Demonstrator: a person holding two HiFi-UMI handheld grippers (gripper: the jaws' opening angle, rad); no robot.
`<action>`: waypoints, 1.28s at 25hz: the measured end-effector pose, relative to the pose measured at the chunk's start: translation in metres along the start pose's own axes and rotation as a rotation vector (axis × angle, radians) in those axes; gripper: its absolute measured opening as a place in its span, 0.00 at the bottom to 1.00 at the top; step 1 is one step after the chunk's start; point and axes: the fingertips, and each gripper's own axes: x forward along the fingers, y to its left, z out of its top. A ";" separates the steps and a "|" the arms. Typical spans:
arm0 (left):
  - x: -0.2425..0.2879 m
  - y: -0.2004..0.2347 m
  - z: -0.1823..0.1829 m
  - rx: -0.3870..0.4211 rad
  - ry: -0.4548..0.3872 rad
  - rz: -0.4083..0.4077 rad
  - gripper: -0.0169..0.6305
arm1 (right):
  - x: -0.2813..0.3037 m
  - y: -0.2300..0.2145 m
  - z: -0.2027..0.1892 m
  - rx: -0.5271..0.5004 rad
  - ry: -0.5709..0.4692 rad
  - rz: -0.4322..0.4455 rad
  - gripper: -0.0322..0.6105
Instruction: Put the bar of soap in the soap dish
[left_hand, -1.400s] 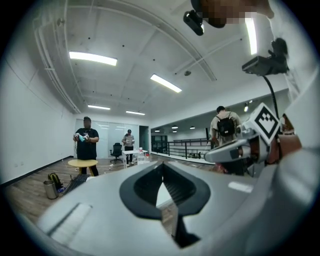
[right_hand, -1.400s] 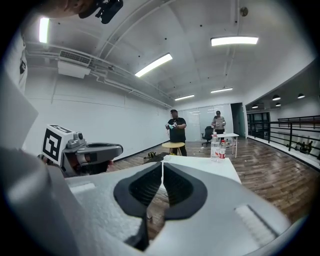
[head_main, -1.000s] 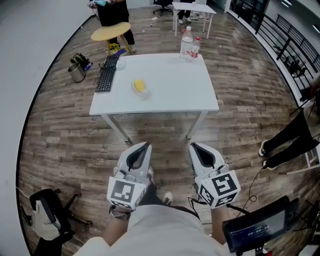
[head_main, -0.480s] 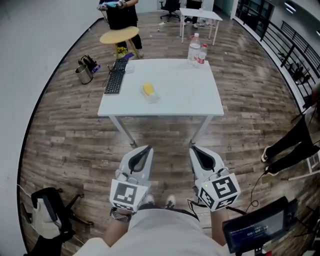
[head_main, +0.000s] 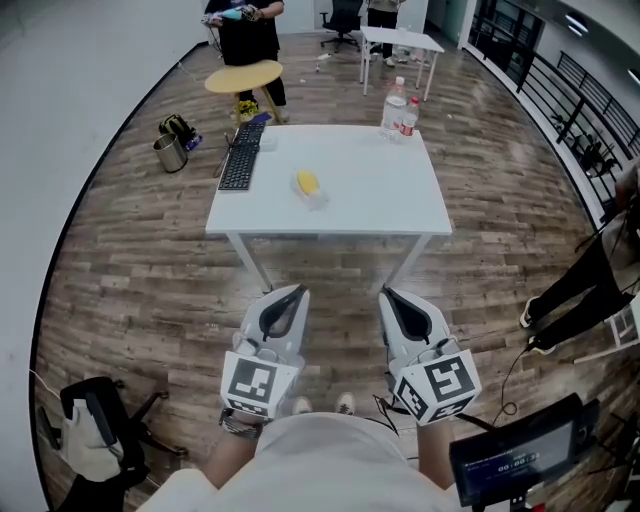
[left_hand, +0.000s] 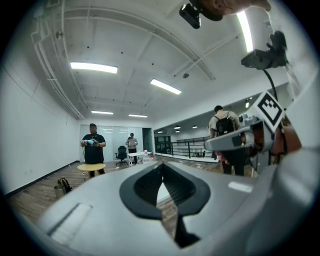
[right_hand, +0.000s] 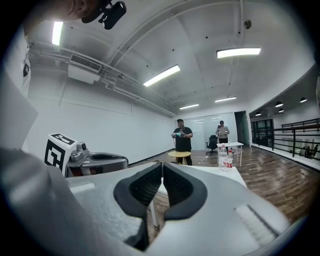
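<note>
White-shelled, both tools are pressed together and pinch nothing. The left tool (head_main: 290, 292) and the right tool (head_main: 388, 293) are held side by side over the wooden floor (head_main: 130, 270). At their 12 o'clock stands the white worktop (head_main: 380, 190). The yellow bar of soap (head_main: 307, 182) lies near its middle, and a clear soap dish (head_main: 316, 198) is just at the soap's 5 o'clock. Only the head view shows the soap. The gripper views show other things: ceiling lamps and a person in black (right_hand: 182, 136).
</note>
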 end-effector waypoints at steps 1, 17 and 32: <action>-0.003 0.001 -0.002 0.013 0.004 -0.002 0.03 | -0.001 0.002 0.002 -0.004 -0.004 -0.002 0.07; -0.040 -0.014 0.022 -0.023 -0.049 0.011 0.03 | -0.028 0.027 0.010 -0.023 -0.030 -0.042 0.05; -0.062 -0.030 0.015 -0.007 -0.029 0.000 0.03 | -0.047 0.043 -0.001 -0.025 -0.001 -0.036 0.05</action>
